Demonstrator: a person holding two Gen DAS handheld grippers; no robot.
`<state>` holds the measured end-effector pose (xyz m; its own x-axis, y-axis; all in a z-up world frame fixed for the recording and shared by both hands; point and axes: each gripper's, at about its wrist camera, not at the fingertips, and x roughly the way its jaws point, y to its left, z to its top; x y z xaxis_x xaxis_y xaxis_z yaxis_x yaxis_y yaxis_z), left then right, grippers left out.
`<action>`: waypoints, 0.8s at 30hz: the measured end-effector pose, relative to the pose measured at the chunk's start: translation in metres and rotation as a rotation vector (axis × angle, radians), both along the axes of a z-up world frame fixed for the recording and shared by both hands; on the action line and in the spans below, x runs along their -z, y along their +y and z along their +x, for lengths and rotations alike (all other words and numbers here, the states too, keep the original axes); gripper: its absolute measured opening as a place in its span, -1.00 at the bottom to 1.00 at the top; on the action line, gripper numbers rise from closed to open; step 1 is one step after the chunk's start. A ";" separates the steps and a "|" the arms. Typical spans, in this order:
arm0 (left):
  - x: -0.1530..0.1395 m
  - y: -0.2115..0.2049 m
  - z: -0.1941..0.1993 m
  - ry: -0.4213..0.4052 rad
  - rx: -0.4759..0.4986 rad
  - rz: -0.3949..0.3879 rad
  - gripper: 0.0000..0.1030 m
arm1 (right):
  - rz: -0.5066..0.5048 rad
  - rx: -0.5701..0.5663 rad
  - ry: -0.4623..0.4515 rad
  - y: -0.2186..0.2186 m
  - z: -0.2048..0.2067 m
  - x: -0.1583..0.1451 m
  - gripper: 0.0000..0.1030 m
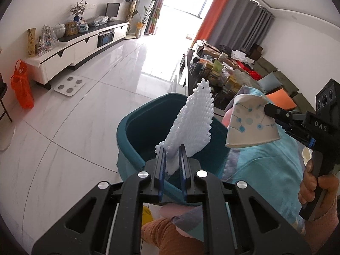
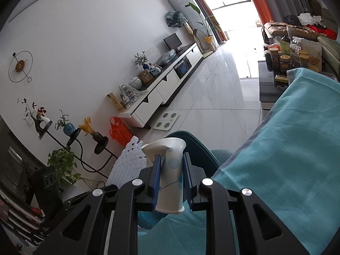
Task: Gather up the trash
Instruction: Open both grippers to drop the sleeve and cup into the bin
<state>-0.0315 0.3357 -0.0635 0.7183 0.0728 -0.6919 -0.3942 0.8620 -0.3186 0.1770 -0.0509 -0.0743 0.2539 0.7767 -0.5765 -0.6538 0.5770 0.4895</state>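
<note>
The left tool (image 1: 172,155) was clamped on a white foam net (image 1: 191,125) that stood up over the open mouth of the teal bin (image 1: 138,131), while the right tool (image 2: 171,165) pinched a crushed paper cup (image 2: 170,170) just beside the bin, above the blue cloth (image 2: 286,148). To do the drop well, I judged each piece should be carried fully over the bin's opening before the jaws let go, the net first since it already hung there. The cup sat right of the bin's rim, so it needed a short carry toward the bin.

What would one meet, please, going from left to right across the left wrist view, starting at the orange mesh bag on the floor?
Orange mesh bag → white bathroom scale → teal bin → white foam net held in the left gripper → crushed paper cup → right gripper gripping it → the hand holding that gripper.
</note>
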 end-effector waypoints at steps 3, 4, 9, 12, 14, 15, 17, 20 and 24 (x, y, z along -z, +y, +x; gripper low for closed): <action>0.005 0.003 0.006 0.016 -0.012 0.000 -0.76 | -0.026 -0.005 0.002 0.012 0.001 0.005 -0.63; 0.007 0.004 0.008 0.021 -0.015 -0.001 -0.76 | -0.037 -0.005 0.002 0.015 0.002 0.007 -0.63; 0.013 0.004 0.020 0.032 -0.012 0.001 -0.75 | -0.076 -0.014 0.003 0.032 0.001 0.013 -0.62; 0.017 0.002 0.029 0.032 -0.004 -0.005 -0.75 | -0.095 -0.021 0.001 0.039 0.001 0.015 -0.60; 0.020 0.002 0.034 0.027 0.002 -0.012 -0.72 | -0.105 -0.019 0.003 0.041 0.001 0.016 -0.56; 0.020 0.001 0.036 0.025 0.003 -0.012 -0.66 | -0.105 -0.018 0.005 0.042 0.001 0.016 -0.54; 0.021 -0.001 0.039 0.021 0.006 -0.014 -0.64 | -0.104 -0.015 0.005 0.042 0.001 0.015 -0.52; 0.022 -0.005 0.038 0.003 0.017 -0.013 -0.60 | -0.095 -0.010 0.008 0.035 0.001 0.013 -0.49; 0.017 -0.014 0.037 -0.030 0.037 -0.004 -0.47 | -0.077 -0.001 0.008 0.025 -0.003 0.008 -0.41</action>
<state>0.0051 0.3215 -0.0807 0.7409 0.0436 -0.6702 -0.3527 0.8745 -0.3330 0.1739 -0.0257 -0.0822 0.2479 0.7305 -0.6364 -0.6508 0.6121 0.4491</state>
